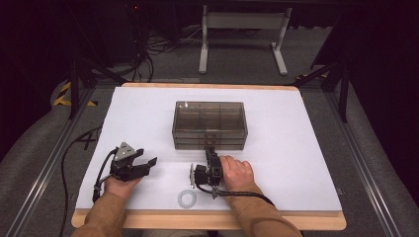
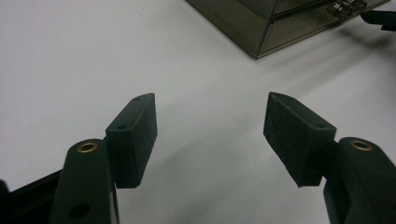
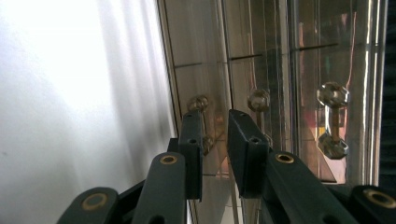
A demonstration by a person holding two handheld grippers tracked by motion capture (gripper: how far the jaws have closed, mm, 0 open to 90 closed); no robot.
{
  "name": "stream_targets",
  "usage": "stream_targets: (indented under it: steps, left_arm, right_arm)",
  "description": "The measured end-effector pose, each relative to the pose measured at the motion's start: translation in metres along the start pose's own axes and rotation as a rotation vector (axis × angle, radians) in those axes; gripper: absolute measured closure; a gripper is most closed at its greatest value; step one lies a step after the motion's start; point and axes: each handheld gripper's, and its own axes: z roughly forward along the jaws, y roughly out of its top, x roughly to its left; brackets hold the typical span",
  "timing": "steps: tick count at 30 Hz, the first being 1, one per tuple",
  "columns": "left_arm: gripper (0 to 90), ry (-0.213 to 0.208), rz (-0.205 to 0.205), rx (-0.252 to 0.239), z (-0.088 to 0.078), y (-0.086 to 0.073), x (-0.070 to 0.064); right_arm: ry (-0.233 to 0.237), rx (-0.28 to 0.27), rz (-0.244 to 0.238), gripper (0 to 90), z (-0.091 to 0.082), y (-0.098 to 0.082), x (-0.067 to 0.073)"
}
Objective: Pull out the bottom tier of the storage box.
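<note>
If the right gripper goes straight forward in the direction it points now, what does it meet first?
Most likely the front of the clear drawer box. The right gripper points at its drawer fronts, jaws nearly together around a small faceted knob. That knob seems first, though depth is unclear.

One clear drawer box (image 1: 210,123) on the counter (image 1: 296,148), three knobs (image 3: 332,95) showing, one white ring (image 1: 187,199), two grippers (image 1: 129,163).

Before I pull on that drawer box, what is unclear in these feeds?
- Right tool: right gripper view doesn't settle whether its narrow jaws pinch a knob; glare and reflections blur it.
- Drawer box: contents unreadable, high view too small, tinted walls.
- High view: hand covers the right tool's tip.
- Left gripper view: box cut by top edge.
</note>
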Motion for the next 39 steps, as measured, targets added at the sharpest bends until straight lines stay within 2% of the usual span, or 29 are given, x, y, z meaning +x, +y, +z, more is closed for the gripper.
stream_targets:
  steps: [10, 20, 25, 28, 39]
  left_arm:
    - [35.7, 0.002, 0.000, -0.002, 0.001, 0.000, 0.000]
    - [35.7, 0.002, 0.001, -0.004, 0.001, 0.000, 0.000]
    - [35.7, 0.002, 0.001, -0.004, 0.001, 0.000, 0.000]
    - [35.6, -0.003, 0.004, -0.002, 0.001, 0.000, 0.000]
    - [35.6, -0.005, 0.005, 0.002, 0.001, 0.000, 0.000]
  right_arm:
    - [-0.011, 0.012, -0.020, 76.1, 0.004, 0.004, 0.006]
    - [-0.044, 0.028, -0.055, 75.4, 0.012, 0.005, 0.014]
    - [-0.039, 0.030, -0.052, 75.2, 0.014, 0.004, 0.015]
    - [-0.058, 0.035, -0.047, 76.0, 0.015, 0.004, 0.016]
    - [-0.075, 0.046, -0.066, 78.6, 0.015, 0.005, 0.019]
